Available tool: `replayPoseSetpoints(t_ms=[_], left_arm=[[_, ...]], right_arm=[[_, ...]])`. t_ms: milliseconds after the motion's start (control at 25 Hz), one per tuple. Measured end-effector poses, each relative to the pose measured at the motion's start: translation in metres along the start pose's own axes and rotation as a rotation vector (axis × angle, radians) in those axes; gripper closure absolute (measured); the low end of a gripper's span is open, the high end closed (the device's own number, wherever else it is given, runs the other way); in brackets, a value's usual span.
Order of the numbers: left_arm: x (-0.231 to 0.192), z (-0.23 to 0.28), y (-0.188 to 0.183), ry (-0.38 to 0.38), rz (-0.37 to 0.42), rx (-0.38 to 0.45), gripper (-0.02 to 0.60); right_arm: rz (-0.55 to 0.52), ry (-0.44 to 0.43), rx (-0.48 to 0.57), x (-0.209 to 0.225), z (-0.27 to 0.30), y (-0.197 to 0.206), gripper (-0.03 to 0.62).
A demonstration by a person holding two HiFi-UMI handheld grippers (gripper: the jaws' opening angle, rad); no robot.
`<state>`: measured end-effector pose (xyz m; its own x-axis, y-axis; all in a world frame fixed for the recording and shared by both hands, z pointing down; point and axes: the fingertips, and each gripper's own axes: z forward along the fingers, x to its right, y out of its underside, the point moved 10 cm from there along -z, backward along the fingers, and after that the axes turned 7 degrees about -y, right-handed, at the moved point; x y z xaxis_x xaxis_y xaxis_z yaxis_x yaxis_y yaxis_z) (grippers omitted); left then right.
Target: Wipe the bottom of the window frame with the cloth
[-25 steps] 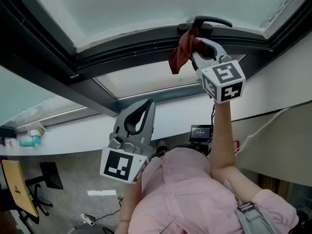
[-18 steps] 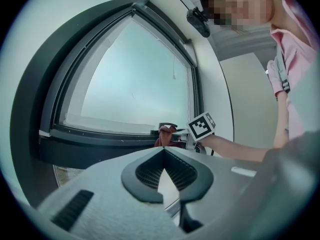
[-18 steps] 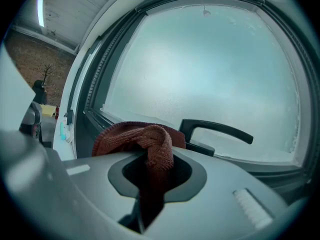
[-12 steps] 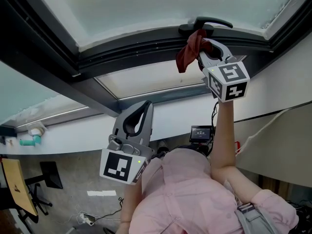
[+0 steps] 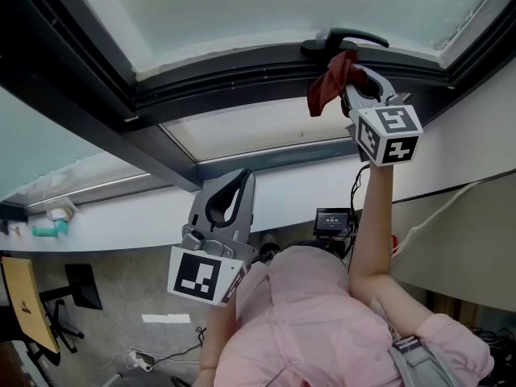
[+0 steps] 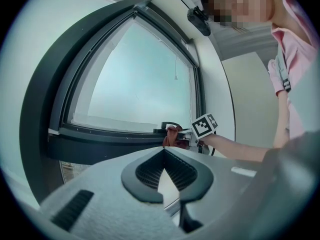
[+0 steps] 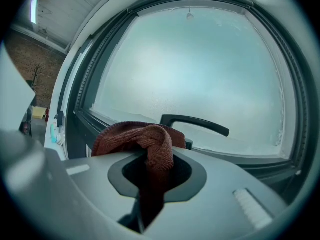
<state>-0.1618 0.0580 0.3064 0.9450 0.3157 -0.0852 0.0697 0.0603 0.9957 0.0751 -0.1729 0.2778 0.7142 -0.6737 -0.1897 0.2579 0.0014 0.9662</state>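
**Step in hand:** Wiping, judged mid-pass. The contact point sits toward the right of the bottom rail, so the long stretch to the left and the short stretch to the right corner may both be undone.

**Right gripper** (image 5: 352, 77)
- Raised on an outstretched arm to the window frame (image 5: 242, 75).
- Jaws pressed together on the cloth.
- In the right gripper view the fabric passes down through the jaw opening and bunches over the tips.

**Cloth** (image 5: 326, 87)
- Dark red, woven.
- Pinched at the jaw tips, with a loose fold hanging to the left.
- Lies against the dark bottom rail, just beside the base of the window handle (image 5: 347, 39).
- Firm contact with the rail appears likely but cannot be confirmed.

**Left gripper** (image 5: 242, 180)
- Held low and near, in front of the person's pink shirt (image 5: 306, 313), well apart from the frame.
- Jaws closed tip to tip with nothing between them. Only the pale wall shows through the oval opening in the left gripper view.
- Takes no part in the wipe.

**Next move, as judged**
- Press the bunched cloth onto the rail and slide it sideways along the channel.
- Steer under or round the handle base so the fold does not snag.
- Hold a steady pinch, because the loose fold could drag the cloth out of the jaws.
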Motion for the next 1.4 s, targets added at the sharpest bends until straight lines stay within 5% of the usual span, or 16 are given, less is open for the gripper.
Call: replayPoseSetpoints(t_ms=[360, 560, 720, 960, 1400], left_arm=[[0.005, -0.015, 0.011, -0.050, -0.033, -0.003, 0.586], [0.002, -0.016, 0.014, -0.030, -0.027, 0.027, 0.586], [-0.002, -0.022, 0.020, 0.059, 0.096, -0.073, 0.583], [-0.033, -0.045, 0.006, 0.151, 0.190, -0.107, 0.583], [-0.098, -0.093, 0.000, 0.090, 0.221, -0.087, 0.583]], right_arm=[[-0.115, 0.173, 0.134, -0.038, -0.013, 0.007, 0.533], [-0.089, -0.017, 0.173, -0.101, -0.002, 0.007, 0.533], [-0.071, -0.169, 0.201, -0.155, 0.023, 0.002, 0.533], [-0.079, -0.328, 0.174, -0.235, 0.061, -0.013, 0.533], [-0.052, -0.416, 0.118, -0.315, 0.113, -0.018, 0.533]])
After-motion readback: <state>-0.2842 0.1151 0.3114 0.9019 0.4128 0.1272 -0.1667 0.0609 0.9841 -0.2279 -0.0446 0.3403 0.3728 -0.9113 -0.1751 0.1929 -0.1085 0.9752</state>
